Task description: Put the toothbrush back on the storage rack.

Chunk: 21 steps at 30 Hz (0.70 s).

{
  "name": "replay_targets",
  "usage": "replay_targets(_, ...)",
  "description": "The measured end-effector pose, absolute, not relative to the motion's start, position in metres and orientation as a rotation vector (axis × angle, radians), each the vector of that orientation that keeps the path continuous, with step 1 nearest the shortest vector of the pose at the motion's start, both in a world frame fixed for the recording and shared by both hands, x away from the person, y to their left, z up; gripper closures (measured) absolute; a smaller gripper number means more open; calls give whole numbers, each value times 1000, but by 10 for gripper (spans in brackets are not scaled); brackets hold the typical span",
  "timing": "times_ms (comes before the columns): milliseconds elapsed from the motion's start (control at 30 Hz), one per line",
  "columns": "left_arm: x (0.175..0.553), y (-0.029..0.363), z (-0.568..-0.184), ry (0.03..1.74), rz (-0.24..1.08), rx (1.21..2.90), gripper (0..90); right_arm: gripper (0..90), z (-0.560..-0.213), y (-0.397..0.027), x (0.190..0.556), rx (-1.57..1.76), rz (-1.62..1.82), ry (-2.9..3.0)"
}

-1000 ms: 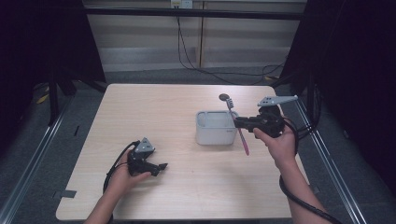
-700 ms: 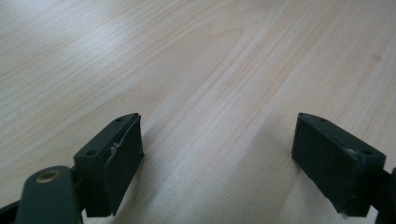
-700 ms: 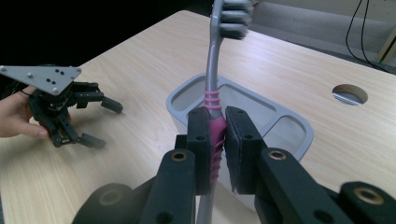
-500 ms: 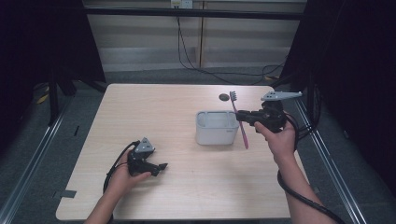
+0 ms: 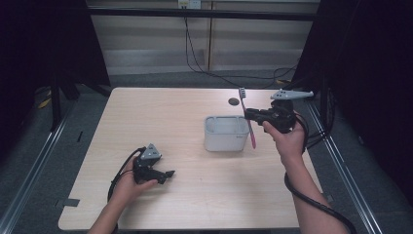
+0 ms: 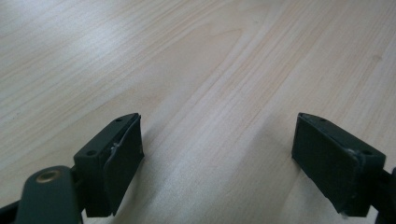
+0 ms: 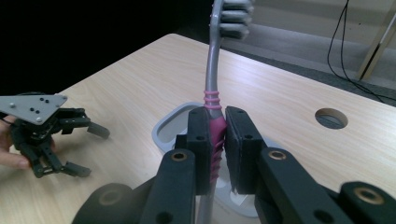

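right gripper view showed the right gripper (image 7: 218, 140) clamped on the pink grip of a toothbrush (image 7: 213, 100), its jaws pressed flat on either side so the handle could not twist. the brush stood nearly upright, bristles at the top, which looked like a way to drop its tail straight down into the grey holder (image 5: 225, 133). from the high view the toothbrush (image 5: 247, 117) hung just at the holder's right edge, its lower end outside the right wall, not inside yet. the left gripper (image 5: 155, 171) rested on the near left part of the table (image 5: 160, 112), well apart from the holder, jaws spread wide over bare wood with nothing between them, probably parked to keep clear.
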State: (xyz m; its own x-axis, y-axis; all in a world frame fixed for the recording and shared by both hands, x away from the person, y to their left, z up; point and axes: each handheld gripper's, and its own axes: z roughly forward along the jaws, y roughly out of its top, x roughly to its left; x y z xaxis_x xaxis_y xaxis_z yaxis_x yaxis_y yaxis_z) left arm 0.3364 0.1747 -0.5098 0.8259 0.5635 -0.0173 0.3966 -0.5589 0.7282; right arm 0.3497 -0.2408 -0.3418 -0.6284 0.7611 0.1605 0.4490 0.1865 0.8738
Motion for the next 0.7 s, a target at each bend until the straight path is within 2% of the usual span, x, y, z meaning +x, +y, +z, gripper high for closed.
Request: replay_targets(700, 336, 174, -510, 708, 278, 2225, 160, 808, -340, -232, 366, 1160, 1453, 2090)
